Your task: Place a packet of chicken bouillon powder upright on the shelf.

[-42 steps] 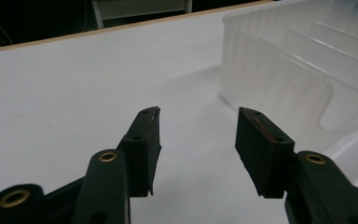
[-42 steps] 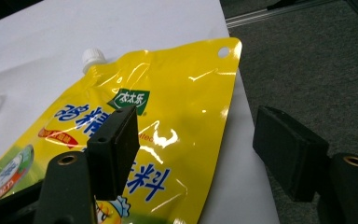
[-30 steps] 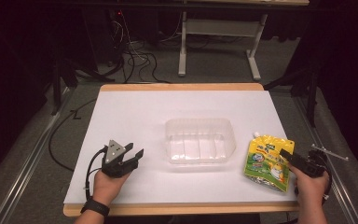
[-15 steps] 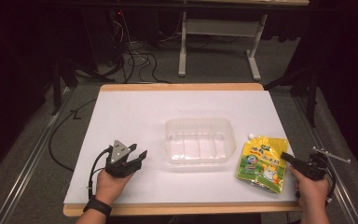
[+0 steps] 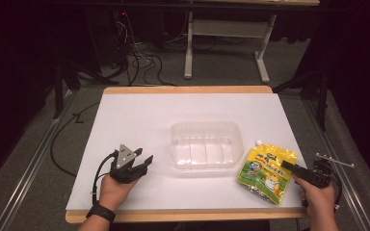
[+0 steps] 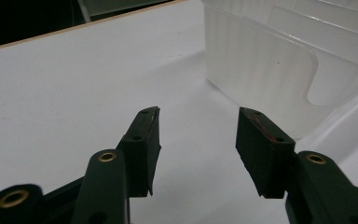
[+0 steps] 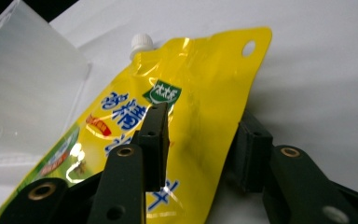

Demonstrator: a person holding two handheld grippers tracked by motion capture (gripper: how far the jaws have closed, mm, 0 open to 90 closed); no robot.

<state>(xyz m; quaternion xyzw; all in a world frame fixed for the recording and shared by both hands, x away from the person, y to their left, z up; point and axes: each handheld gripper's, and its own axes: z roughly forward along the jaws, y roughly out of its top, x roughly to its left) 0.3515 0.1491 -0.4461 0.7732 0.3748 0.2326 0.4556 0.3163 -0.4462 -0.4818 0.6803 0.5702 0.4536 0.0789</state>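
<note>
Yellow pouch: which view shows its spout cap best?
Right gripper view: the yellow pouch lies close, its white spout cap sharp at the top corner beside the clear tray. In the high view the pouch is small, the cap a speck.

Yellow spouted pouch (image 7: 200, 88) between the just-opening jaws of the right gripper (image 7: 205, 140), clear tub (image 7: 23, 93) alongside
</note>
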